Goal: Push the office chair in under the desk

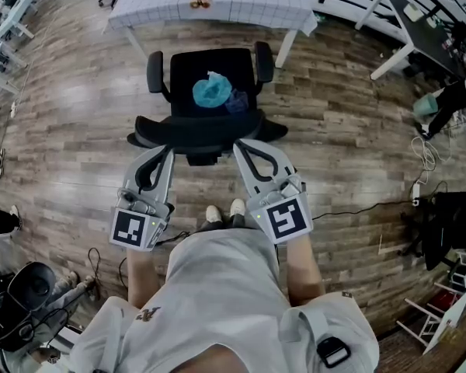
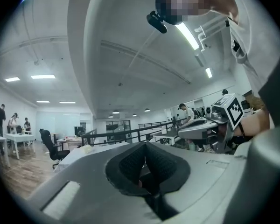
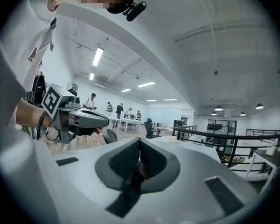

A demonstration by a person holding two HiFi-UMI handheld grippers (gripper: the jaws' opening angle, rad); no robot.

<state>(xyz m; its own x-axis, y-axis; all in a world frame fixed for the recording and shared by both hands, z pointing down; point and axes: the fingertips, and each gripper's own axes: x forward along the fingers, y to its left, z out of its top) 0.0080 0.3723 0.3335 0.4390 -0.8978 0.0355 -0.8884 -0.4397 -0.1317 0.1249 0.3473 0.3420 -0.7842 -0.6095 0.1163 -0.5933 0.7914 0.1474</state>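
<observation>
At twelve o'clock, the black office chair (image 1: pixel 206 103) stands on the wood floor (image 1: pixel 334 130) just short of the white-clothed counter (image 1: pixel 163 6), its seat outside it. I hold my left tool (image 1: pixel 165 154) and right tool (image 1: pixel 245 150) clenched and empty, tips at its backrest (image 1: pixel 194 130).
</observation>
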